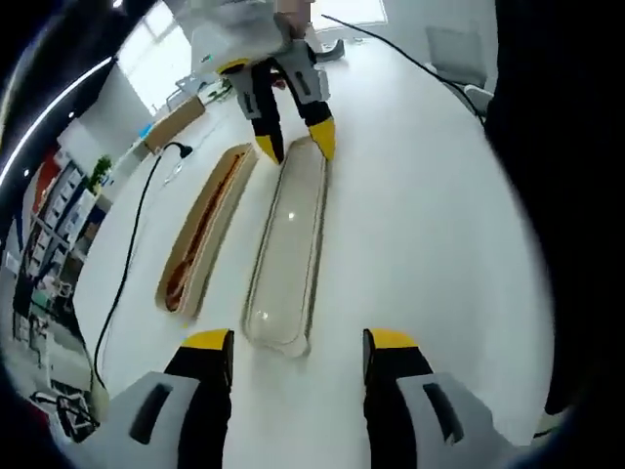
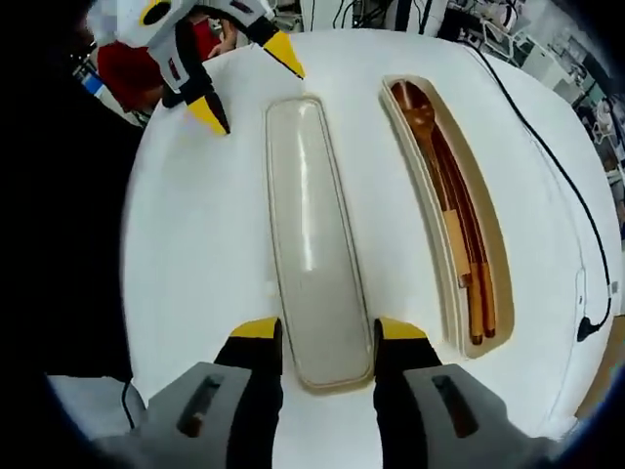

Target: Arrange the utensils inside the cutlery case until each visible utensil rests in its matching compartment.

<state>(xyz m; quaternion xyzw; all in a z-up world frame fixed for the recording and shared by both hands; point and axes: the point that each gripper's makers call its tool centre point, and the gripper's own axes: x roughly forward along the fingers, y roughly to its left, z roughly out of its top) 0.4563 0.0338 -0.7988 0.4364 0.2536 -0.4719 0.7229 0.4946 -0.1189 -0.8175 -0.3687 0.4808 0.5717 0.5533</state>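
A clear plastic lid (image 1: 288,249) (image 2: 312,234) lies flat on the white table (image 1: 420,225). Beside it sits the beige cutlery case (image 1: 195,278) (image 2: 500,244), holding a wooden spoon (image 2: 422,117) and brown chopsticks (image 2: 474,254) side by side. My right gripper (image 2: 328,329) (image 1: 295,143) straddles one end of the lid, its jaws pressed against both long edges. At the opposite end, my left gripper (image 1: 299,342) (image 2: 246,83) is open, with the lid's rounded tip just between its yellow fingertips (image 1: 208,340) and no contact that I can see.
A black cable (image 1: 132,244) (image 2: 547,147) runs across the table beyond the case. A cardboard box (image 1: 176,122) and shelves stand past the table's far side. A person's dark clothing (image 1: 557,195) borders the table edge.
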